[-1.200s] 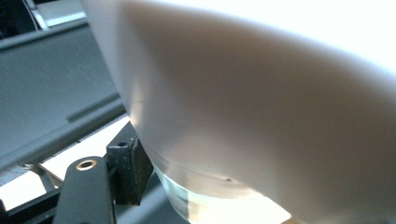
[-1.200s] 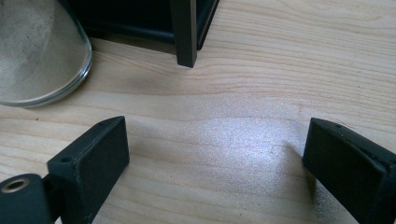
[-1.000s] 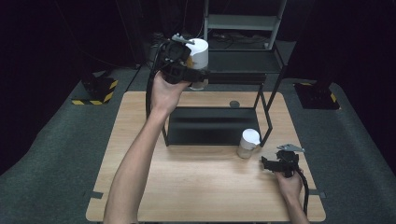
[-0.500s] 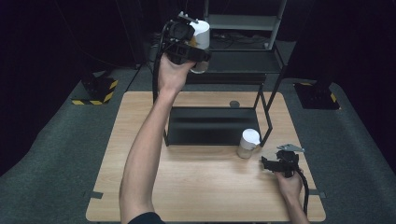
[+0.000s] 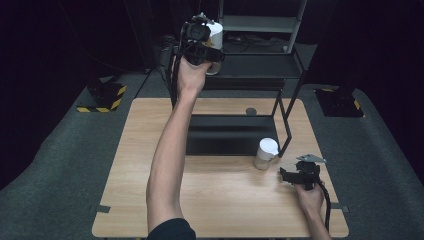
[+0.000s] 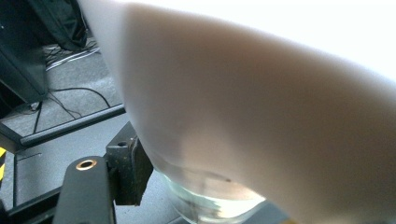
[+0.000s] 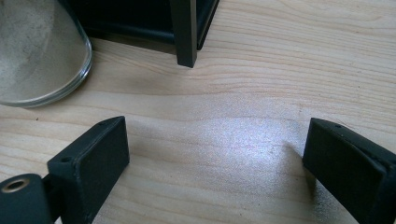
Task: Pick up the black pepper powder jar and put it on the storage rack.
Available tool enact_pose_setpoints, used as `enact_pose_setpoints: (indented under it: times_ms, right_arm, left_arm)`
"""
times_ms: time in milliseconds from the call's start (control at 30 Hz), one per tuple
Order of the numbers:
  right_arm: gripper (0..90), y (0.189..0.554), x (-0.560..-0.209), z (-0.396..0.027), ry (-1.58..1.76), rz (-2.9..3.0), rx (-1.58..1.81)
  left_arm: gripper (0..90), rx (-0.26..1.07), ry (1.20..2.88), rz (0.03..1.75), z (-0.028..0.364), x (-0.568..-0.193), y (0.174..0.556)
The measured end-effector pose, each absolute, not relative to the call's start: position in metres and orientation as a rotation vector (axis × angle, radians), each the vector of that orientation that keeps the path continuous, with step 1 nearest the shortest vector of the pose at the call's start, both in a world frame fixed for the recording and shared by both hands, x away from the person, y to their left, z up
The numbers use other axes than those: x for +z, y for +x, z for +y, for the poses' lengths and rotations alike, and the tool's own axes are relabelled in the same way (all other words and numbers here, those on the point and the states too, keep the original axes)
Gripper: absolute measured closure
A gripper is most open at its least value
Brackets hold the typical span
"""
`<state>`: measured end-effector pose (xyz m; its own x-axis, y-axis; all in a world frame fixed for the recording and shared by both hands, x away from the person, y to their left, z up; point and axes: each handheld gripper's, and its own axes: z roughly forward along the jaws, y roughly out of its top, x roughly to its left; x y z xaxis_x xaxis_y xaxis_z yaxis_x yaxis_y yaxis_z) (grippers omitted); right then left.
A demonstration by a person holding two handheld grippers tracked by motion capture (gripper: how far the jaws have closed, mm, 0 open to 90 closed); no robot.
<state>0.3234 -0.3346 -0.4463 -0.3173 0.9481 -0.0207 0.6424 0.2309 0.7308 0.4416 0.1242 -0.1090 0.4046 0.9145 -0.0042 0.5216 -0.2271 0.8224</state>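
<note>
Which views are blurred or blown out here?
Left gripper view: the white jar sits too close, soft and overexposed at top right. Right gripper view: sharp wood grain, a glare patch on the table. High view: dark surroundings, table evenly lit.

1. High view: light falls from above onto the counter, which shows bright and evenly lit; the surroundings sink into near black.
2. High view: the white jar in my left tongs is overexposed, its edges soft.
3. Left gripper view: the jar's white wall sits too close to focus, blurred and blown out toward the top right.
4. Right gripper view: sharp wood grain, a pale glare patch between my right tongs, and soft shadows under the pads.
</note>
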Motion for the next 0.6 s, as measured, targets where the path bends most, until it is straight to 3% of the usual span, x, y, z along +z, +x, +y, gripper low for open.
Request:
enact_pose_setpoints:
  times_ms: [600]
  right_arm:
    - [6.3, 0.3236, -0.4463, -0.3346, 1.458, 2.043, 0.870]
  left_arm:
    - [30.5, 0.652, 1.889, 1.218, 0.1245, -0.1197, 0.4447]
